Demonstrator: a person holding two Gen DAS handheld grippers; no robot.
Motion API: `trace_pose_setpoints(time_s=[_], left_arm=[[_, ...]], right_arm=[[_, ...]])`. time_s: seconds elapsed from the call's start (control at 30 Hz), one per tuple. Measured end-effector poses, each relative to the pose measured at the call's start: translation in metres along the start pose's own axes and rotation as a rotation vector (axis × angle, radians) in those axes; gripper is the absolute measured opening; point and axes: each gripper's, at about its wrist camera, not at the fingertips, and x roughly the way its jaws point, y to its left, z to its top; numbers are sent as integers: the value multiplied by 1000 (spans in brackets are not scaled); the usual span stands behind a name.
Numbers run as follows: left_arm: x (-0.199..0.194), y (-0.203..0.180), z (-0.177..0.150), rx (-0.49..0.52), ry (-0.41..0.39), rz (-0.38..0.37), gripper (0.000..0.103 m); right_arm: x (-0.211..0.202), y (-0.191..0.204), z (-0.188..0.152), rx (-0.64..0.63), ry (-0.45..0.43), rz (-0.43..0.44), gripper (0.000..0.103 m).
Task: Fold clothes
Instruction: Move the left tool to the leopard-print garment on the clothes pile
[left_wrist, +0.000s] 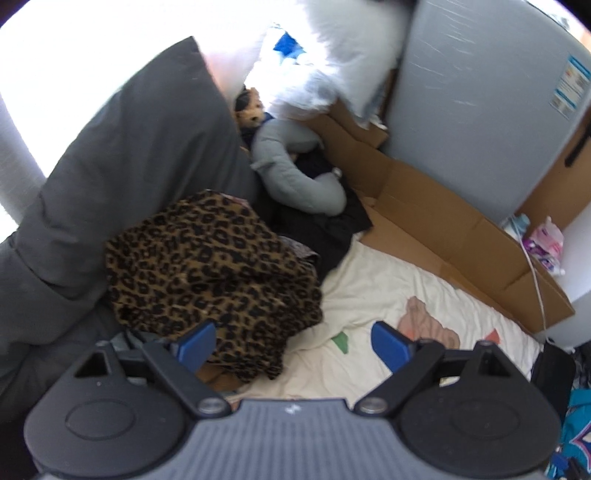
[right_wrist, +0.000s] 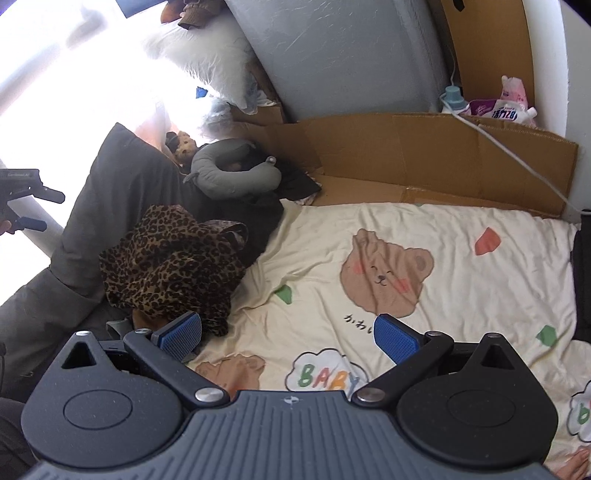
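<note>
Folding not begun: leopard-print garment (right_wrist: 173, 266) lies crumpled at ten o'clock on the bear-print sheet (right_wrist: 424, 229); left gripper (left_wrist: 293, 345) and right gripper (right_wrist: 288, 334) both spread, empty.

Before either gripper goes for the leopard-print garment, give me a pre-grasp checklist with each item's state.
1. Left gripper open and empty: ok, fingers wide apart, nothing between them.
2. Right gripper open and empty: ok, same.
3. Leopard-print garment free to lift: ok on top, nothing lies on it; whether its left edge is tucked under the dark grey pillow cannot tell.
4. Garment flat for folding: not ok, it sits bunched in a heap.
5. Clear folding area: ok, the bear-print sheet to its right is bare.
6. White cable away from the work area: ok, it runs along the cardboard at the far edge.
</note>
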Motion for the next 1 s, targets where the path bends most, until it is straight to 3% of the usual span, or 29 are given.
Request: trace_pose_setpoints(time_s=[0.17, 0.3, 0.53, 0.7, 1.0], left_arm=[[-7, 37, 17, -4, -34, 33, 91], [-7, 64, 29, -3, -43, 39, 91], [28, 112, 28, -85, -28, 8, 84], [65, 142, 9, -170, -26, -99, 83], [136, 172, -40, -286, 21, -129, 82]], right_arm=[[12, 9, -1, 31, -9, 35, 102], [20, 15, -2, 46, -83, 45, 102], [48, 24, -18, 93, -119, 40, 102], [71, 27, -39, 150, -112, 63, 102], [95, 35, -74, 176, -88, 70, 101]])
